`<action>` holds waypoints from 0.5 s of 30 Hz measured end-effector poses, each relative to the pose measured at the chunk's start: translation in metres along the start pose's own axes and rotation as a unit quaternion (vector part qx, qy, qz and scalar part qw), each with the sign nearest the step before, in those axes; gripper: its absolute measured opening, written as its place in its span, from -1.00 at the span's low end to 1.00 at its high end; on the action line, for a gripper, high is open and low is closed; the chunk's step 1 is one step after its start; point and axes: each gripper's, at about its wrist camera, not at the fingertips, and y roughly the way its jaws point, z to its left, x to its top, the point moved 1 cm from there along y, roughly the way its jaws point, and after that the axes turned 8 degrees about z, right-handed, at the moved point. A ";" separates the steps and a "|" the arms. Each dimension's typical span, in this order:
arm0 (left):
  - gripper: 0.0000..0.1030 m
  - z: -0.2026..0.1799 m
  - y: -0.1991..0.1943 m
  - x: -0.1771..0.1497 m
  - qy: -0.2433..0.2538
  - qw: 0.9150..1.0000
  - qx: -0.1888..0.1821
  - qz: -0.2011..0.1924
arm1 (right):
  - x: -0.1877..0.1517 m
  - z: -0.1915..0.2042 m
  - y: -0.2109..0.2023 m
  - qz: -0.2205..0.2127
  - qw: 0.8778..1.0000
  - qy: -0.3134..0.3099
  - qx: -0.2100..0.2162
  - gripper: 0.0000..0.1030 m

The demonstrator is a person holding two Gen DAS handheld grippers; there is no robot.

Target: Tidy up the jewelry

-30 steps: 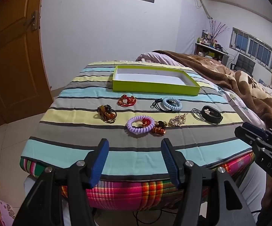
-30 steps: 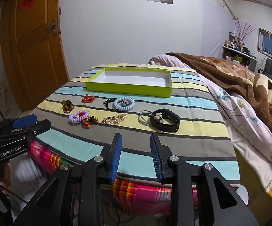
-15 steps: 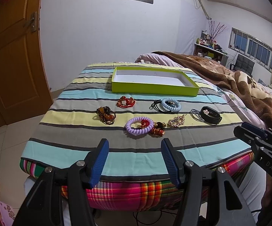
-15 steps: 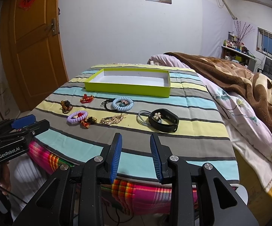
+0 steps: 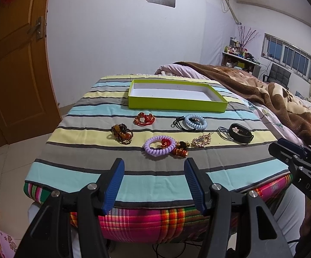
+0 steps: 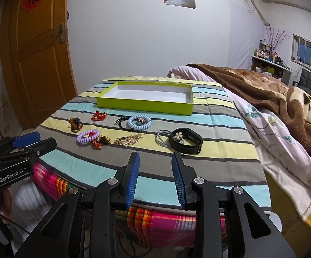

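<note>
A: Where does the jewelry lie relative to the tongs?

B: Ahead of both. The left tongs (image 5: 154,181) hang spread apart and empty at the near edge of the striped-cloth worktop (image 5: 73,169); the lilac spiral coil bracelet (image 5: 159,145) lies just beyond their gap. The right tongs (image 6: 155,177) also stand parted, holding nothing, with the black band bracelet with a pale flower (image 6: 185,140) just past them.

A: And the box?

B: The shallow lime-green cardboard tray with a white inside (image 5: 177,105) sits farther back, behind every piece.

A: Anything unclear?

B: The small red and dark beaded cluster (image 5: 181,148) touches the lilac coil; its shape is hard to make out.
</note>
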 end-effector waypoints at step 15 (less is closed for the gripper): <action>0.16 0.000 0.000 -0.001 -0.002 1.000 -0.004 0.004 | 0.000 0.000 0.000 0.001 1.000 0.000 0.001 -0.38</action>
